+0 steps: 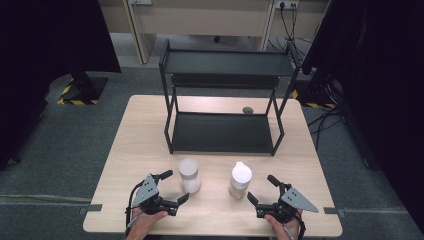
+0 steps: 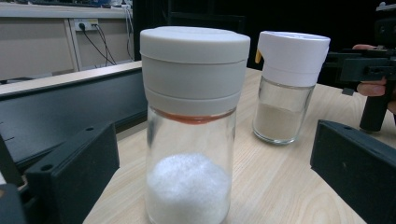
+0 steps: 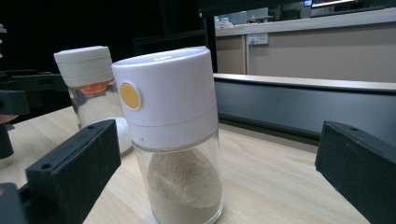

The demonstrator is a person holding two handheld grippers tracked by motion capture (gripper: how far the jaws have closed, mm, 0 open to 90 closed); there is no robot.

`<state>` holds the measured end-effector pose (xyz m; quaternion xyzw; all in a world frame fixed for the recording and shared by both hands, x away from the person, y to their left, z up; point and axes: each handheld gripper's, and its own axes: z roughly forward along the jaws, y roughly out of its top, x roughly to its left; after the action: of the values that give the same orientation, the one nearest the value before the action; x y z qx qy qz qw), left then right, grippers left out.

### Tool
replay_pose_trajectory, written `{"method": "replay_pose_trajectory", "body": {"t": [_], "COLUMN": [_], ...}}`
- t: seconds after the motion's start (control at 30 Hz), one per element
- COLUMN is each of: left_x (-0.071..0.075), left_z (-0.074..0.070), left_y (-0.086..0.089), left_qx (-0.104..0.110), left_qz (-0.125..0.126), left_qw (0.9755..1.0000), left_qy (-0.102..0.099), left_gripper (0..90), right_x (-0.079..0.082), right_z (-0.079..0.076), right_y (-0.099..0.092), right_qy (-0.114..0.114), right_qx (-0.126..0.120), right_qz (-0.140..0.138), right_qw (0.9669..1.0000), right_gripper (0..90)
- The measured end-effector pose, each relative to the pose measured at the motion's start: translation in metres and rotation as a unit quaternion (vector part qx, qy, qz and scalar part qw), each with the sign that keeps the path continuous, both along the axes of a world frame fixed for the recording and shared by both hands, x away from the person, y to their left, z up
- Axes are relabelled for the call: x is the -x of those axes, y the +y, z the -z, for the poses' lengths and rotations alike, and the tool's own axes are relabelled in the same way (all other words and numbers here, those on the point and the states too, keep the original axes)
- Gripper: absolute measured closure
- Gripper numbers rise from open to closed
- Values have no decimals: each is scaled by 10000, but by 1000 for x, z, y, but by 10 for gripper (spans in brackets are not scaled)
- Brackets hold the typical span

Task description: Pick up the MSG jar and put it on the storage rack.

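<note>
Near the desk's [image 1: 125, 165] front edge: left gripper [image 1: 171, 186] held low, jaws spread wide around, not touching, the salt jar [image 1: 189, 175]. Right gripper [image 1: 263, 189] likewise, released, flanking the white-capped powder jar [image 1: 240, 180]. Behind both, the black shelf rack [image 1: 225, 100].

Two black two-jaw grippers are seen: the left gripper [image 1: 176, 186] and the right gripper [image 1: 263, 189]. Each is topped by a grey three-cornered plate dotted with small dark holes, and a black cable is trailed from each. In the gripper views, blocky matte-black jaws with small round screw holes are shown. Both hands [image 1: 146, 221] are bare; no sleeves are visible.
</note>
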<state>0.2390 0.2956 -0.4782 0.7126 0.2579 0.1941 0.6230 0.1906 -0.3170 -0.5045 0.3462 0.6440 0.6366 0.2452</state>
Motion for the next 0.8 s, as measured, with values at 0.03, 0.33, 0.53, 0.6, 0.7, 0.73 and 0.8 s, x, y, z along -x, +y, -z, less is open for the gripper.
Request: {"method": "replay_pose_trajectory", "body": {"t": [0.03,0.33,0.53,0.6,0.7,0.73,0.8], "left_x": [0,-12,-19,-21,-24,-25,-27], "left_z": [0,-8,-11,-11,-13,-14,-14], "left_y": [0,-11,-18,-19,-22,-23,-25], "left_qx": [0,4,-28,-30,-145,-201,-242], "left_qz": [0,32,-44,-40,-46,-58,-57], "left_qw": [10000,10000,9999,9999,9998,9997,9996], "left_qy": [0,-29,90,106,103,99,100], "left_gripper": [5,19,37,54,89,102,128], "right_x": [0,0,-1,-1,-1,0,0], "right_z": [0,0,1,1,1,1,1], "right_y": [0,0,0,0,0,0,-1], "right_qy": [5,17,33,35,37,46,40], "right_qx": [-1,-24,-27,-34,-39,-48,-59], "right_qz": [4,15,-18,-19,-13,-12,-14], "right_qw": [10000,10000,10000,10000,10000,10000,10000], "right_gripper": [4,4,4,4,4,4,4]}}
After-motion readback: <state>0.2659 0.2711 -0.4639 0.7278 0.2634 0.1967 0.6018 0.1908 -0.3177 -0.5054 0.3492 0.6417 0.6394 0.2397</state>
